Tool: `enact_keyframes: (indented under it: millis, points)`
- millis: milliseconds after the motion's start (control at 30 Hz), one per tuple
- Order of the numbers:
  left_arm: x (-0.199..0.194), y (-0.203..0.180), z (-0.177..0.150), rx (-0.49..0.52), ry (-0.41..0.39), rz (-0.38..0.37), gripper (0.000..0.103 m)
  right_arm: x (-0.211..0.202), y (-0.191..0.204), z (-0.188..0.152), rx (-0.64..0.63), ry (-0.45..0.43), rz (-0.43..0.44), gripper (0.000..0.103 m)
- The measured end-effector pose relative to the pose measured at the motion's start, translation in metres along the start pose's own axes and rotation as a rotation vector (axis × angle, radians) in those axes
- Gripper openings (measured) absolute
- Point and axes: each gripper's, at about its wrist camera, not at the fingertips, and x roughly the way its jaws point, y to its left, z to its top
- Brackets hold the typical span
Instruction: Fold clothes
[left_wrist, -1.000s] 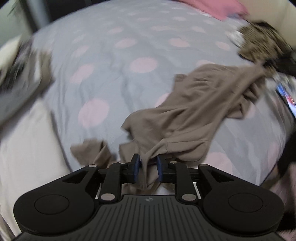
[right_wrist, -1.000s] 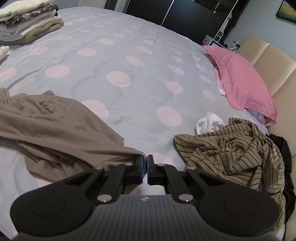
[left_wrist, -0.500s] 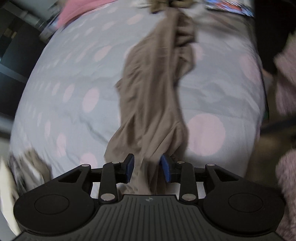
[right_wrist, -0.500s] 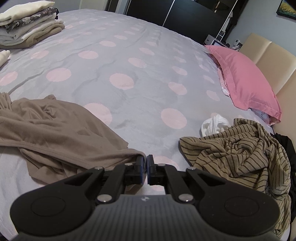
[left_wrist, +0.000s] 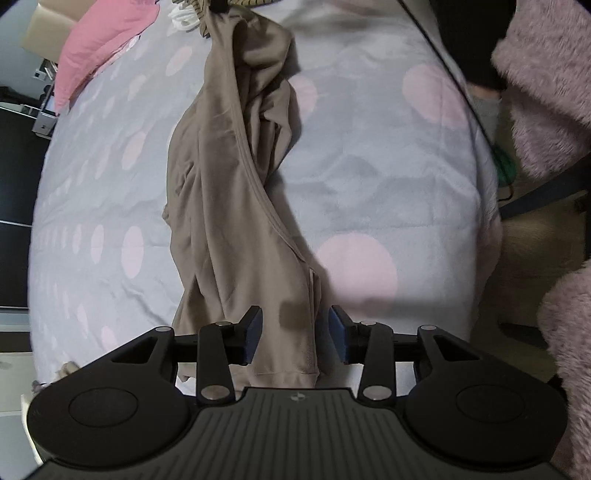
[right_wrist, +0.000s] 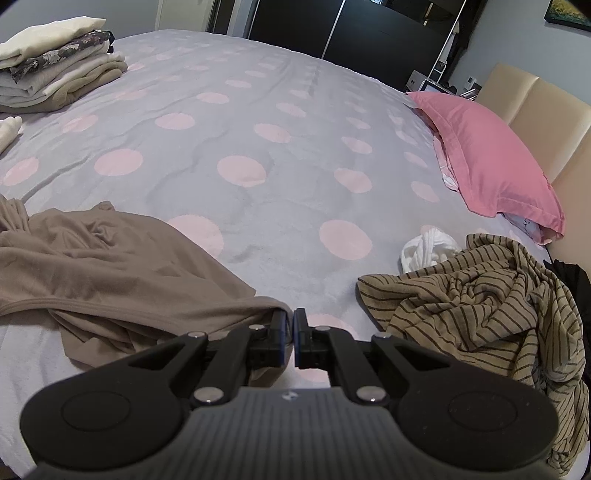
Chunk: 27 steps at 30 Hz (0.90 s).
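Stretched long and rope-like down the polka-dot bedspread (left_wrist: 369, 166): a taupe knit garment (left_wrist: 229, 206), near hem at the bed's edge, far end drawn up toward the striped garment (right_wrist: 480, 306) and the small white bundle (right_wrist: 424, 251). Left gripper (left_wrist: 295, 332) spread, having just been opening, with the hem end lying slack between the blue pads (left_wrist: 255, 332) and a gap showing on both sides, so released rather than pinched. Right gripper (right_wrist: 290, 332) pressed together at the other end, apparently nipping a gathered edge of the same cloth, which runs in from the left and bunches at the fingertips. Thin, light and very limp by the look of the draping: no stiffness to hold a shape, likely to sag, twist and slide over itself when lifted, though not fragile. Probably some stretch, judging by the ribbed seam running diagonally along the length. Best taken at doubled places such as the hem corners or that seam, not mid-panel, where a single layer would slip out or pull into a peak. Worth pinching both corners of one end and spreading wide before any fold, since twisted as it lies now. Well apart at the far corner: a folded stack (right_wrist: 55, 74), the likely destination. Pink pillow (right_wrist: 491, 158) clear of the work.
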Motion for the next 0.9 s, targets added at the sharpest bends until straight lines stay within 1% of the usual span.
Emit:
enact_keyframes:
  millis: [100, 200, 233, 267, 333, 400, 433, 567, 667, 800, 900]
  points:
    - [0.007, -0.013, 0.0, 0.013, 0.025, 0.064, 0.037, 0.0, 0.0, 0.0, -0.003, 0.0, 0.002, 0.005]
    - [0.016, -0.025, -0.003, 0.039, 0.046, 0.162, 0.035, 0.001, 0.002, 0.0, -0.006, 0.003, 0.002, 0.005]
    - [0.019, -0.028, -0.004, 0.047, 0.049, 0.191, 0.03, 0.001, 0.002, -0.001, -0.008, 0.004, 0.002, 0.005]
    - [0.022, -0.029, -0.005, 0.045, 0.051, 0.211, 0.027, 0.002, 0.001, -0.001, -0.008, 0.005, 0.001, 0.005]
    - [0.025, -0.027, -0.007, 0.005, 0.052, 0.234, 0.012, 0.002, 0.0, -0.001, -0.005, 0.004, -0.003, 0.005]
    - [0.02, -0.014, -0.009, -0.101, 0.03, 0.216, 0.009, 0.002, -0.002, -0.002, 0.0, 0.003, -0.009, 0.005]
    - [0.014, -0.005, -0.012, -0.178, 0.01, 0.188, 0.005, 0.002, -0.002, -0.003, 0.003, 0.002, -0.01, 0.005]
    - [-0.009, 0.037, -0.028, -0.458, -0.072, 0.09, 0.002, 0.0, -0.003, -0.004, 0.006, -0.02, -0.023, 0.005]
    - [-0.026, 0.069, -0.048, -0.662, -0.135, 0.085, 0.001, -0.01, -0.003, -0.003, 0.005, -0.085, -0.06, 0.004]
    - [-0.052, 0.115, -0.077, -0.93, -0.242, 0.094, 0.001, -0.039, -0.012, 0.009, 0.008, -0.194, -0.088, 0.004]
    - [-0.081, 0.149, -0.091, -1.047, -0.331, 0.133, 0.001, -0.07, -0.029, 0.027, 0.036, -0.27, -0.081, 0.004]
